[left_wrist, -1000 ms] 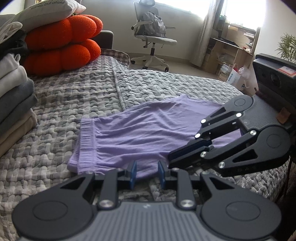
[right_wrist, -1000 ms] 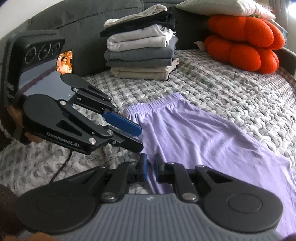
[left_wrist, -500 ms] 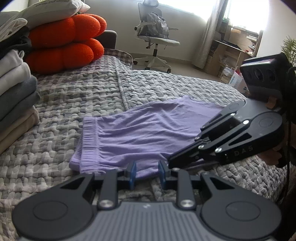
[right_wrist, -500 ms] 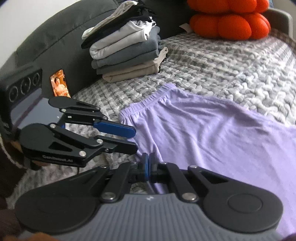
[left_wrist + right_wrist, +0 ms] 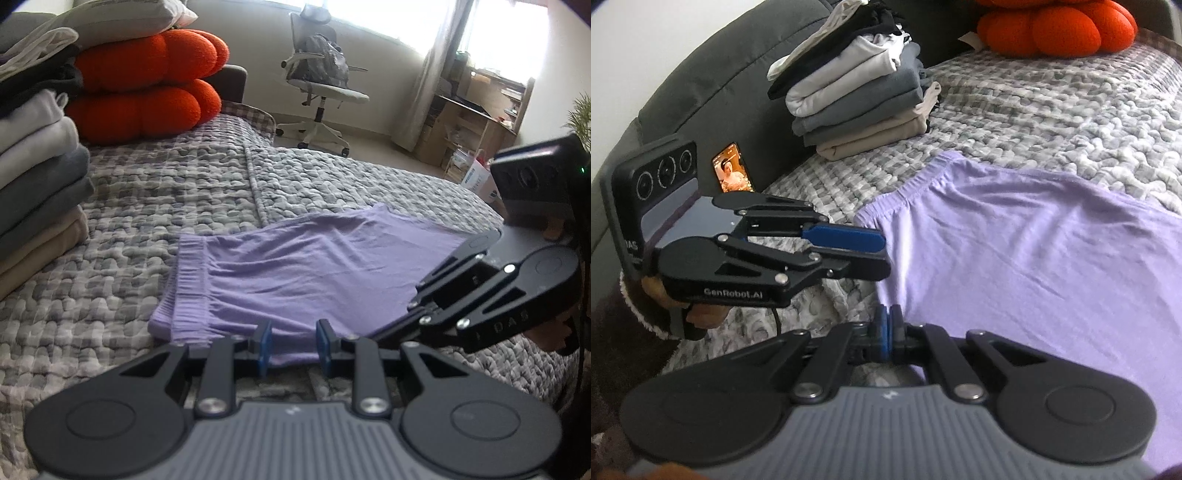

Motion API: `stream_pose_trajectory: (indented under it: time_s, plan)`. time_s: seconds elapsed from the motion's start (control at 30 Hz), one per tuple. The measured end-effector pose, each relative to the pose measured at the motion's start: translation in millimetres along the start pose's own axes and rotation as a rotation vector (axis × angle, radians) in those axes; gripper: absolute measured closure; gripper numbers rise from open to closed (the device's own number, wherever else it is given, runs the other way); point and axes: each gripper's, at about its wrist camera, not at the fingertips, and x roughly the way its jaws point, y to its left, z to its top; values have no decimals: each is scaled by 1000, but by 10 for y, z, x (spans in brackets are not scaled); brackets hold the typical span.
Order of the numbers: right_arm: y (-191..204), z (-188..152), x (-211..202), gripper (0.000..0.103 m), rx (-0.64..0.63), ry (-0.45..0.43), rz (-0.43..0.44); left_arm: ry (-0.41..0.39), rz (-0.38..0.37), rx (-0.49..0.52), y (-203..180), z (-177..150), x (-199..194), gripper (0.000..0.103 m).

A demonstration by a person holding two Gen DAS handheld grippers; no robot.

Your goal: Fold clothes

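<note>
Purple shorts (image 5: 314, 269) lie flat on the grey quilted cover (image 5: 166, 192), waistband to the left in the left wrist view. My left gripper (image 5: 294, 347) is at the shorts' near edge beside the waistband. Its blue pads (image 5: 264, 347) stand apart, with the hem showing between them but not pinched. In the right wrist view, the left gripper (image 5: 882, 253) reaches the shorts (image 5: 1034, 258) from the left. My right gripper (image 5: 886, 325) has its pads pressed together on the near edge of the fabric. From the left wrist view, the right gripper (image 5: 380, 332) comes in low from the right.
A stack of folded clothes (image 5: 857, 92) sits against the dark sofa back, with orange cushions (image 5: 147, 92) beside it. A lit phone (image 5: 733, 173) leans on the sofa back. An office chair (image 5: 321, 85) and shelves stand beyond the bed.
The right gripper's jaws closed from a narrow gap to shut on the shorts' edge, and that wrist rolled. The left gripper kept its place and its opening.
</note>
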Motion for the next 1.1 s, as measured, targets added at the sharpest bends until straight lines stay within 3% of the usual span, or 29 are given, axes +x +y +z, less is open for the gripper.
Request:
stream_pose_trajectory:
  time_s: [0.17,0.23,0.43,0.63,0.77,0.9,1.1]
  plan:
    - [-9,-10,2,103,-1,-4,-4,-5,42,-38,65,-2,-9,77]
    - [-5,-11,4,102,-5,-5,-9,10,99,-54,92,-7,14,77]
    - [17,-6,-31,89,-8,-24,-11,1,169,-206,217,-24,-179,77]
    - [22,109,-63,88,-33,-49,-36,12,178,-407,342,-120,-300,70]
    - [-10,319,-30,61,-45,-87,-73,-20,152,-568,460,-208,-258,70]
    - [-32,570,83,61,-33,-99,-109,-69,125,-682,541,-293,-177,72]
    - [-68,914,358,61,56,-49,-171,-139,91,-805,612,-445,-81,75]
